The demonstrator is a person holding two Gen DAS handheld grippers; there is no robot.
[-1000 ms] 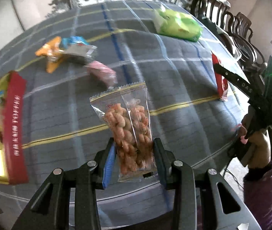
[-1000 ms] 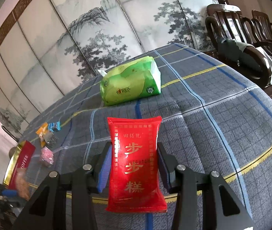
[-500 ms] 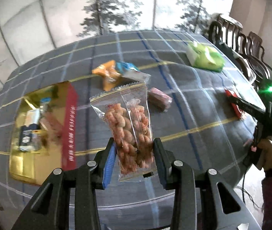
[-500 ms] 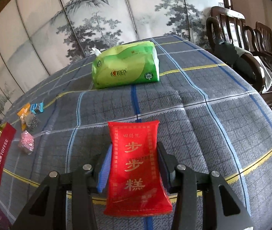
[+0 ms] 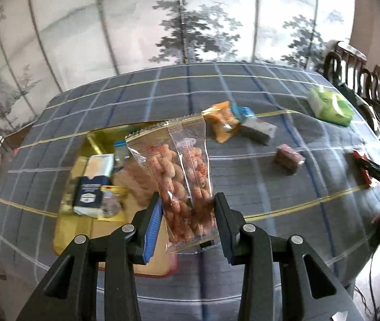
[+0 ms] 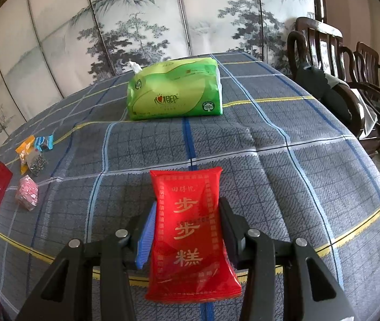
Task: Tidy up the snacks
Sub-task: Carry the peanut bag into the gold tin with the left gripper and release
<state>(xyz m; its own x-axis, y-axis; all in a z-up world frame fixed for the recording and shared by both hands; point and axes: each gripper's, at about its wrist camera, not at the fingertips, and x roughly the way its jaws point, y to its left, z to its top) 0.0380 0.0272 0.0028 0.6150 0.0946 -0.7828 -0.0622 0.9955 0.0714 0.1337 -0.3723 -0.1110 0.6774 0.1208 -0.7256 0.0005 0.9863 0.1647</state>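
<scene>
showing only leftward: clear snack bag (image 5: pixel 183 171) above gold tin (image 5: pixel 82 187).

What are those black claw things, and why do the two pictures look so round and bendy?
They are tongs a person holds, one in each hand. A small wide-eyed camera sits on each, and it bends the picture. The left camera shows the left tongs squeezing a clear bag of twisty snacks above a gold tin that already has snacks inside. The right camera shows the right tongs squeezing a red snack packet. On the checked tablecloth lie a green tissue pack, a pink packet and some small wrapped snacks.
</scene>
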